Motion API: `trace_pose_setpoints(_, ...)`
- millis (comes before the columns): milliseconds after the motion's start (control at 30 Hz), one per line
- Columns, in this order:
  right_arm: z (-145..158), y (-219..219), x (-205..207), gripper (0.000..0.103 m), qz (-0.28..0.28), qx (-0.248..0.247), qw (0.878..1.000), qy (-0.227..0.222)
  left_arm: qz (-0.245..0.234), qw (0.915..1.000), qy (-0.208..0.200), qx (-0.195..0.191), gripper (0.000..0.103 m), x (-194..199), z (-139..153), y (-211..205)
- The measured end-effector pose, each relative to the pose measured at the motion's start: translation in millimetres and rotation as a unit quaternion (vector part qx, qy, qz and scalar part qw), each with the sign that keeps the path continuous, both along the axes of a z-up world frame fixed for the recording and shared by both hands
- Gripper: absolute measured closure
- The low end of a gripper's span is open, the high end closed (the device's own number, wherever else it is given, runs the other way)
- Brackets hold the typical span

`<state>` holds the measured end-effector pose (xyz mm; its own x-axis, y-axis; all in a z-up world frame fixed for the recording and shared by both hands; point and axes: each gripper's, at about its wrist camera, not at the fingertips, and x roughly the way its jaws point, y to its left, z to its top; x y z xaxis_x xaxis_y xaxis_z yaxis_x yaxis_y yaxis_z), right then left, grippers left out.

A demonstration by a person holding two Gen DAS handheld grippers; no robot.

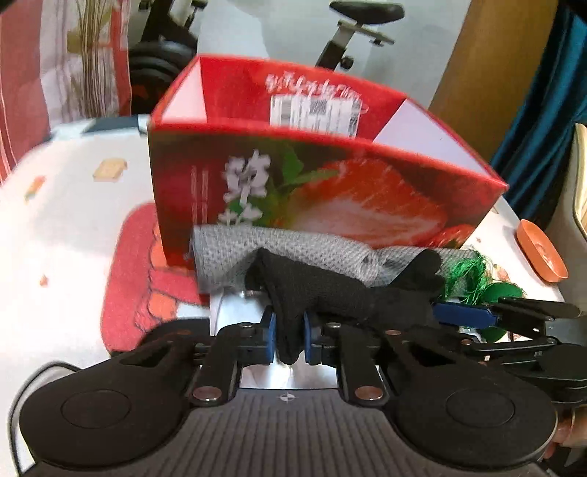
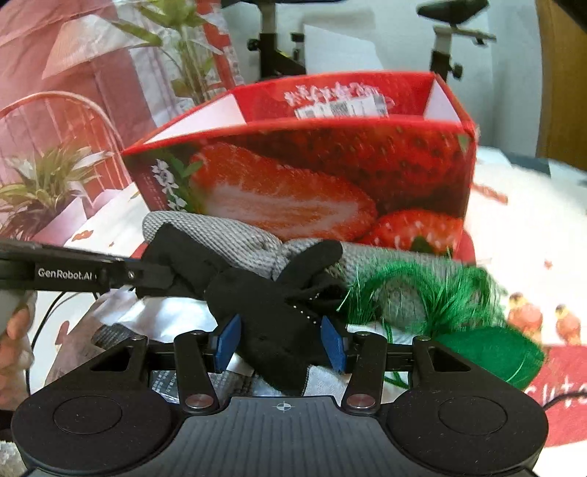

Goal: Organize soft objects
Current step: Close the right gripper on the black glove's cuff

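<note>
A black knit glove (image 1: pixel 330 290) lies across the table in front of an open red strawberry box (image 1: pixel 315 183). My left gripper (image 1: pixel 290 335) is shut on the glove's cuff end. My right gripper (image 2: pixel 280 339) straddles the glove's (image 2: pixel 256 304) other end, blue pads (image 2: pixel 332 343) touching it on both sides, and shows in the left wrist view (image 1: pixel 466 315). A grey knit cloth (image 1: pixel 279 249) lies behind the glove against the box (image 2: pixel 312 172), also in the right wrist view (image 2: pixel 234 238). Green yarn (image 2: pixel 488 352) with loose strands lies to the right.
An orange dish (image 1: pixel 541 253) sits at the table's right edge. The table has a white patterned cloth (image 1: pixel 55 227) with a red patch. An exercise bike (image 1: pixel 352 33) and curtains stand behind. A potted plant (image 2: pixel 40 190) is at the left.
</note>
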<state>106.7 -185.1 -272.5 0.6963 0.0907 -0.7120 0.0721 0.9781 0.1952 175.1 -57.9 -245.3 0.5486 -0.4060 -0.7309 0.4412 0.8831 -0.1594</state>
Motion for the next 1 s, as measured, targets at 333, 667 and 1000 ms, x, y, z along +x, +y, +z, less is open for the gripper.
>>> trace_pose_setpoints(333, 14.4, 1.3, -4.7, 0.052, -0.010, -0.022, 0.999, -0.033, 0.003, 0.9994, -0.033, -0.010, 0.090, -18.8, 24.2, 11.0)
trace_pose_setpoints(667, 16.2, 9.4, -1.8, 0.045, 0.005, -0.033, 0.999, -0.034, 0.074, 0.9970, 0.019, -0.015, 0.090, -10.2, -0.2, 49.3)
trace_pose_setpoints(1000, 3.2, -17.4, 6.3, 0.038, -0.075, -0.021, 0.997, 0.013, 0.080, 0.9958, 0.037, -0.024, 0.089, -9.0, -11.9, 56.6)
